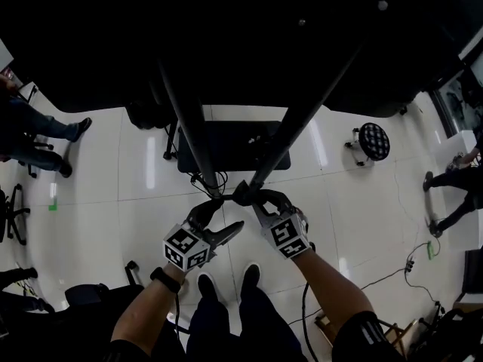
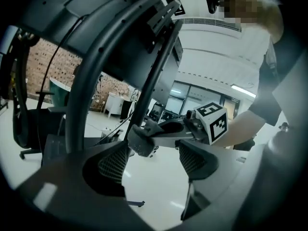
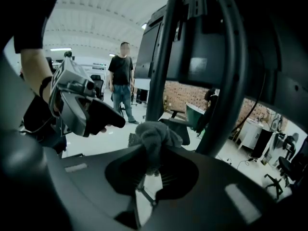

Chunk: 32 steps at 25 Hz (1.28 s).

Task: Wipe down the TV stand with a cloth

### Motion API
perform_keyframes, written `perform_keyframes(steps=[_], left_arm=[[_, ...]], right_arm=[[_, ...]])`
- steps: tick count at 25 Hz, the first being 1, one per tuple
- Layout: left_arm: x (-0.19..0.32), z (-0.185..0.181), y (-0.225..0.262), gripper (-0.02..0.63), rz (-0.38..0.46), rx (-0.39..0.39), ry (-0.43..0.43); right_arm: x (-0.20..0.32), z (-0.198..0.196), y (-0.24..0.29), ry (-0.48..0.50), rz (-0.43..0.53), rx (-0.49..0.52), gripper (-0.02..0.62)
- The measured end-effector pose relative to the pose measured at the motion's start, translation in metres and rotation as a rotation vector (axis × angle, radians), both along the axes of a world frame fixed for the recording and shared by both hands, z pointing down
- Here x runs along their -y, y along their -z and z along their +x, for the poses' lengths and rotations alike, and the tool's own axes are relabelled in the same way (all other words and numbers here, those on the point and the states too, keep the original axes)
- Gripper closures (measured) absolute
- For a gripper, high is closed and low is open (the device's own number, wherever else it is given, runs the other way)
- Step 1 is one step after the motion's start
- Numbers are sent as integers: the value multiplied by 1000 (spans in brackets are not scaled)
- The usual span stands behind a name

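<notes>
we face one black tv stand at twelve o'clock, its two slanted poles converging toward centre. just below centre, at six o'clock, the right gripper has its jaws closed tight on one bunched grey cloth, right at the lower end of the right-hand pole. at its eight o'clock, the left gripper has its jaws spread wide, grasping nothing.

The grey cloth looks soft and nubbly; the dark stand poles seem smooth, perhaps painted metal; the white floor is glossy tile
</notes>
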<state>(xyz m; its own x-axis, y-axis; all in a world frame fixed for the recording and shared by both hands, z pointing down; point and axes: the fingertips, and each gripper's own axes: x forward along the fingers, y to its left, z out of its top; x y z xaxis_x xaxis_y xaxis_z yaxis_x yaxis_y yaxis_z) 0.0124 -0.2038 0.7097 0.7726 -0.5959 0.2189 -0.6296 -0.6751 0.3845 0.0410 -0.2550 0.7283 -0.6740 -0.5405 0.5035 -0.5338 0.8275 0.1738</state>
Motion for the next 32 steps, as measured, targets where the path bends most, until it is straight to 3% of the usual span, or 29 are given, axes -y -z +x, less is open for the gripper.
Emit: perform_keyframes(steps=[4,8,13,20,25,32], left_arm=[[-36,-17,68,242,84,-17,-8],[-77,-34,124,244,141,-60,-10],[-144,-53,178,245,205,-44,-32],[-207,-72,216,247,256,-37,-53],[-248,-65,238,249,278,-75,-29],[-291,-42,257,250,306,-110,40]], right_arm=[[-43,-9,85,20,33,113,557],[-90,-15,149,53,108,126,557],[-159,-13,206,29,110,184,557],[-239,-17,255,4,142,248,558],[-287,-12,273,2,139,313,560],[-343,7,297,80,155,352,560]])
